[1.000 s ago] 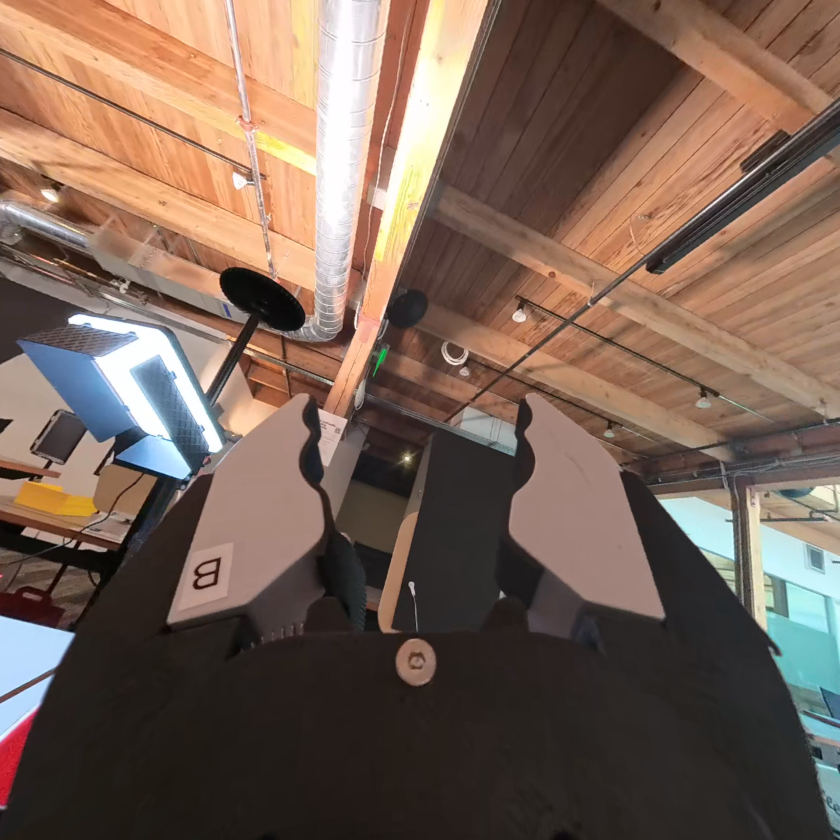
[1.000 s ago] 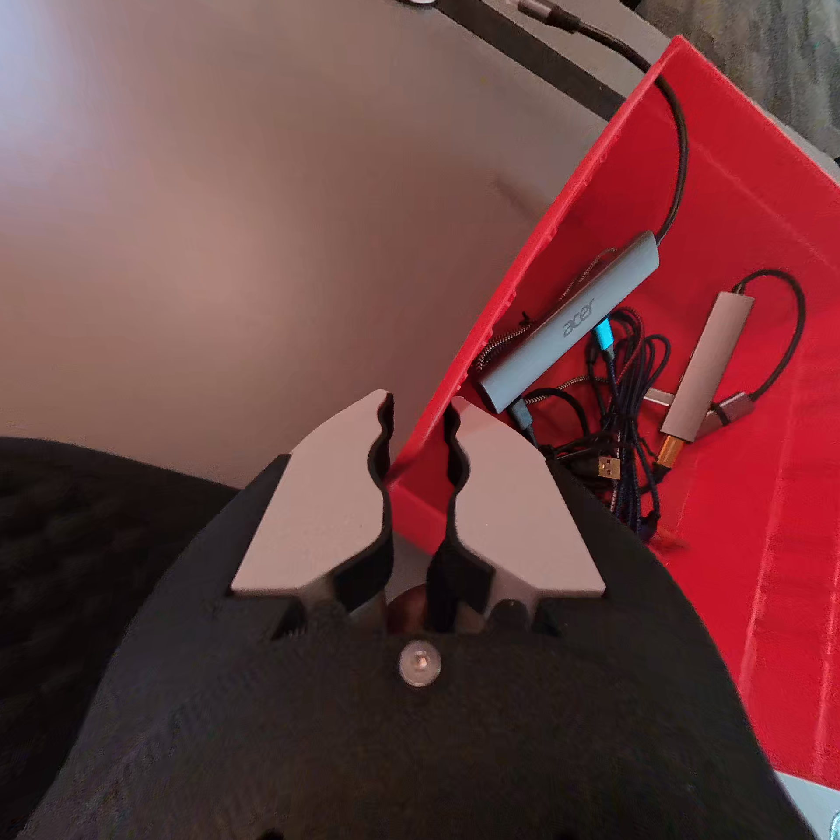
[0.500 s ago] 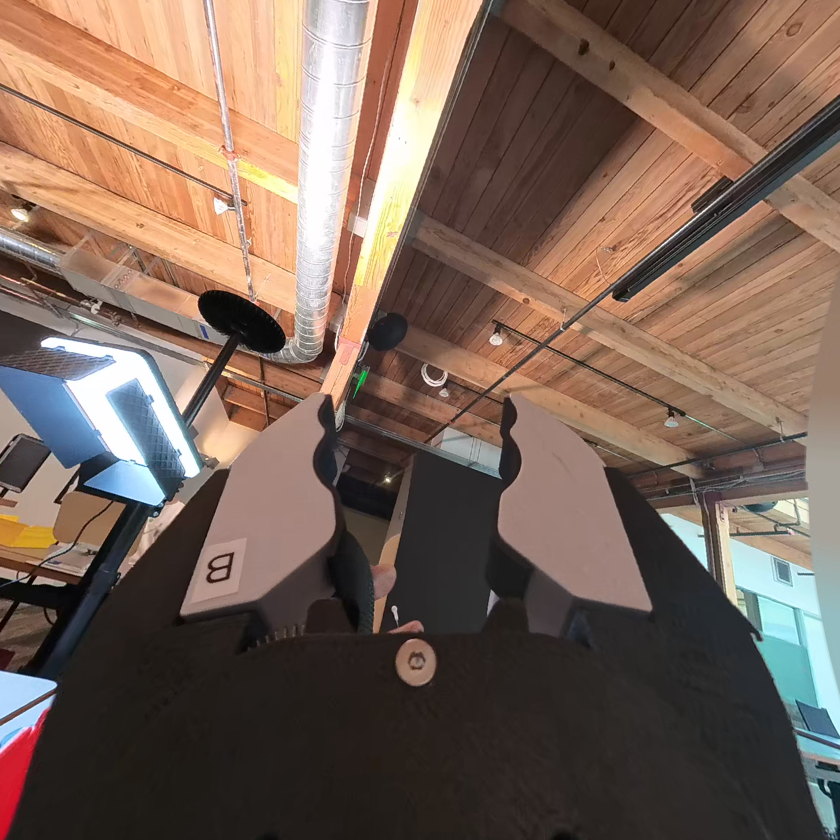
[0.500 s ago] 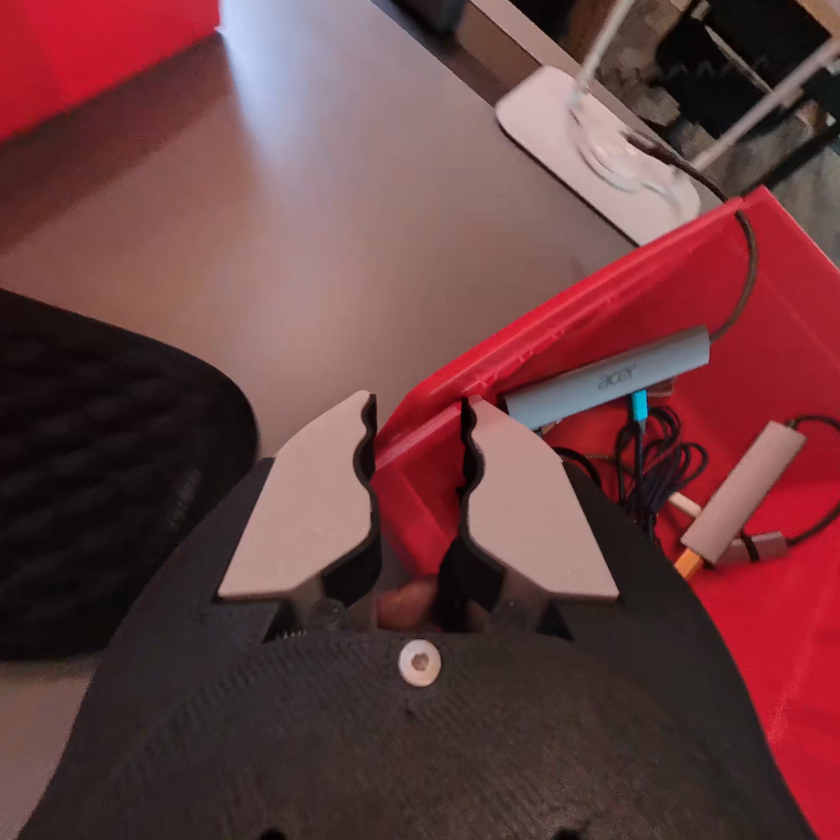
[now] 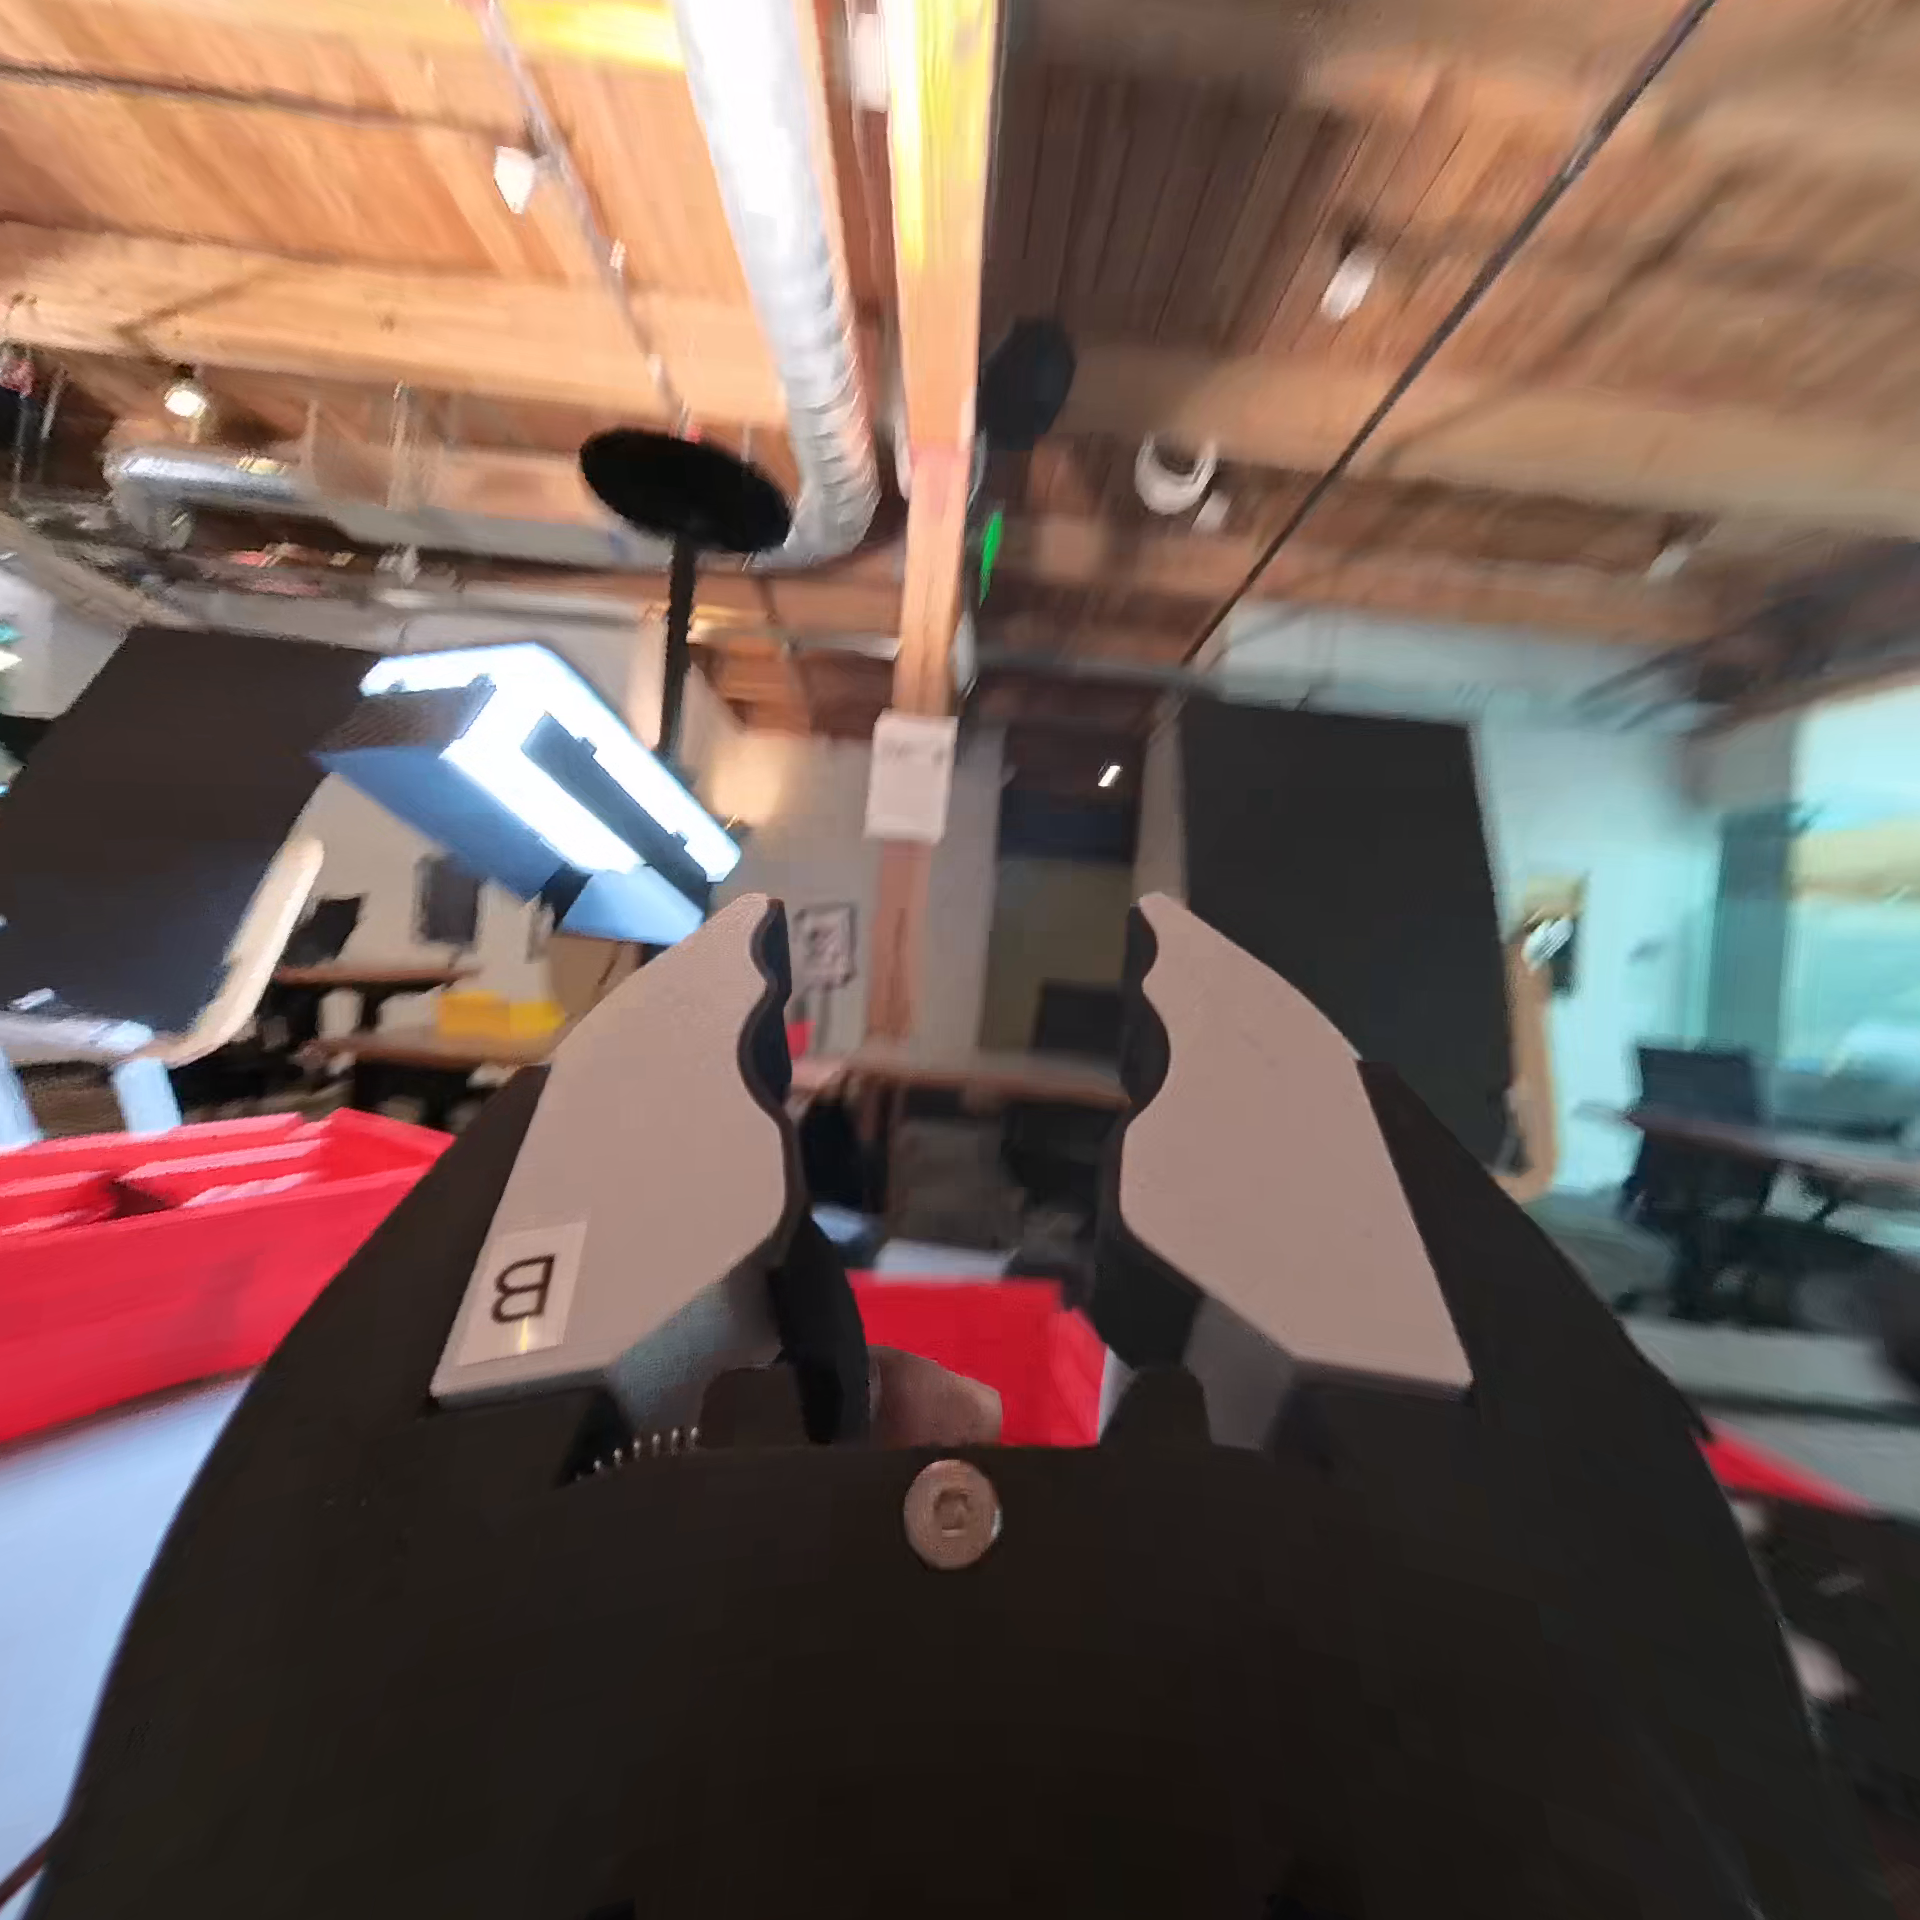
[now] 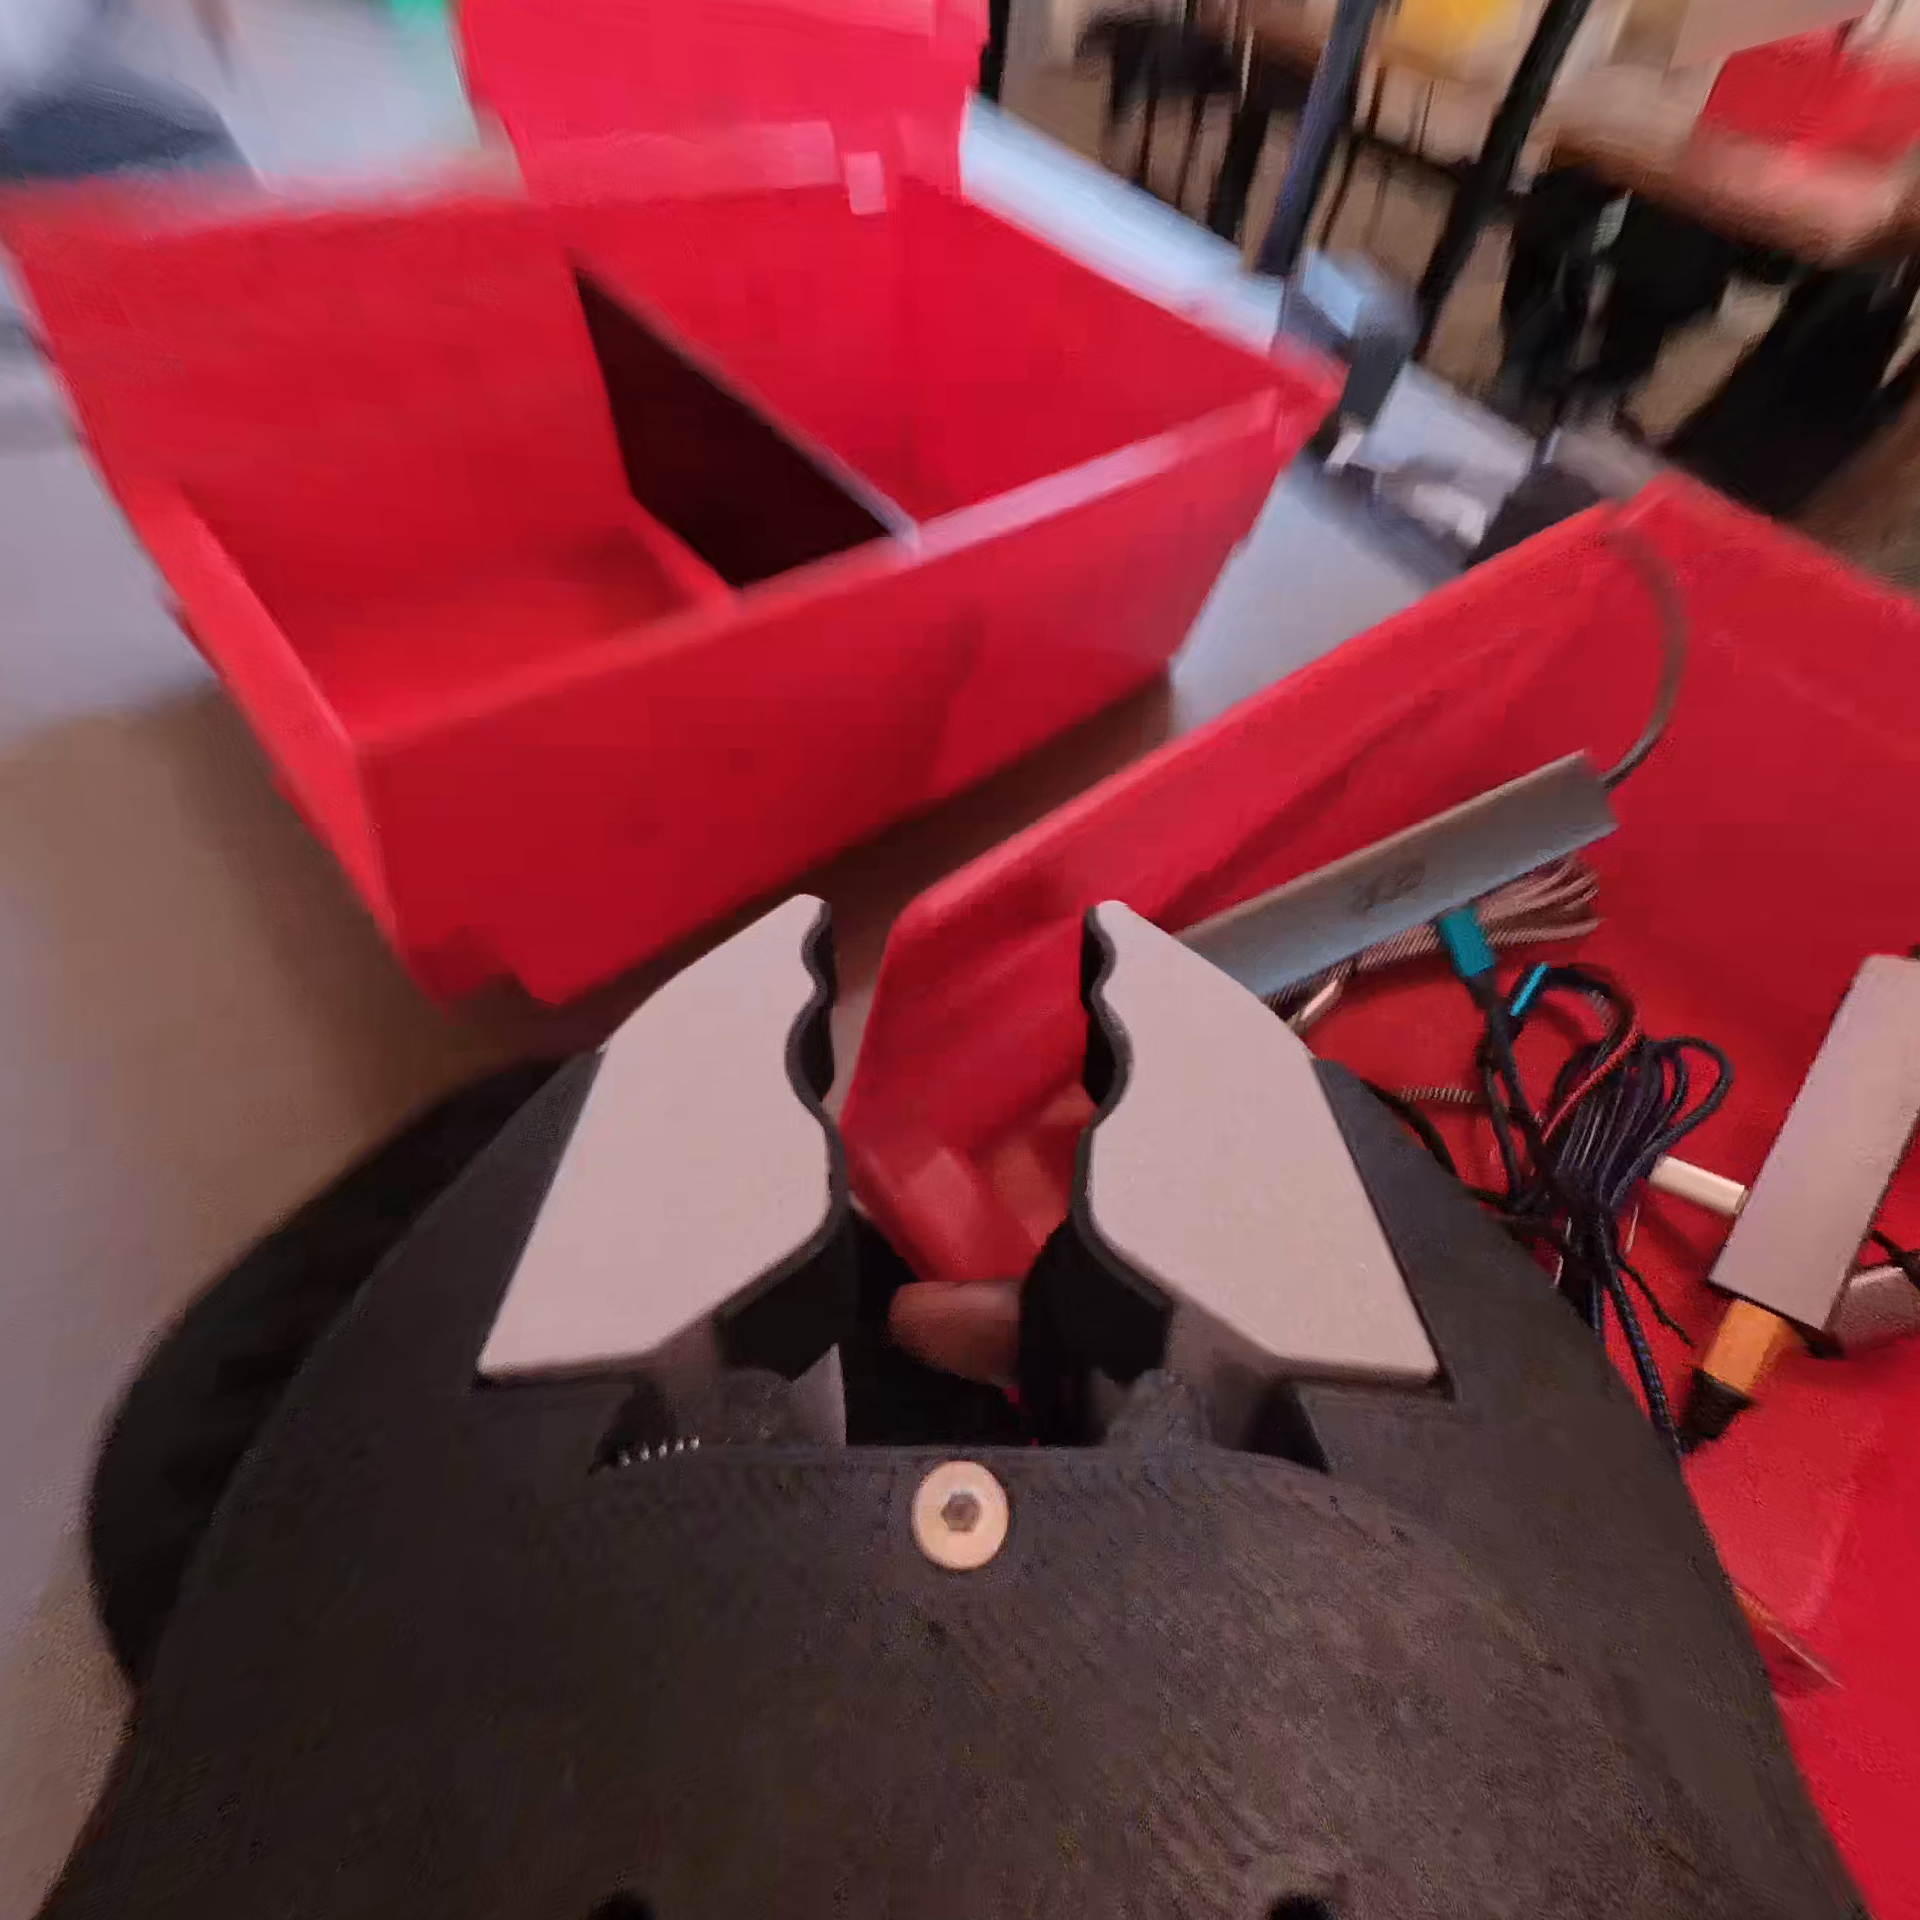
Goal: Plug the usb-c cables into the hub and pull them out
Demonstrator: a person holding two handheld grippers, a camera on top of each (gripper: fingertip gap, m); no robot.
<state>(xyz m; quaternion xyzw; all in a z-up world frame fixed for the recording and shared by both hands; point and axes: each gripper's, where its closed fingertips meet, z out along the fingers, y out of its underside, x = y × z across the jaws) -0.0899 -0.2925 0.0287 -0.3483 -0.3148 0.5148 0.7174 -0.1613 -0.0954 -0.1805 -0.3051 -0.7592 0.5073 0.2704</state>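
The table point(image 6: 156, 831) lies under both tools. Ahead of the right gripper point(image 6: 956, 987) and to its left stands a red divided bin point(image 6: 644, 748), which looks empty; the near corner of a second red bin point(image 6: 1299, 727) lies straight ahead. To the right of the fingertips, inside that bin, the long grey hub point(image 6: 1392, 894) rests against the wall, with a smaller grey hub point(image 6: 1829, 1153) farther right and the tangled dark cables point(image 6: 1590, 1122) between them. The right jaws stand apart, holding nothing. The left gripper point(image 5: 956, 987) is likewise spread and empty, pointing out across the room above a red bin's edge. The step looks like reaching in: swing right over the wall, then pinch one plug by its housing, clear of the tangle.
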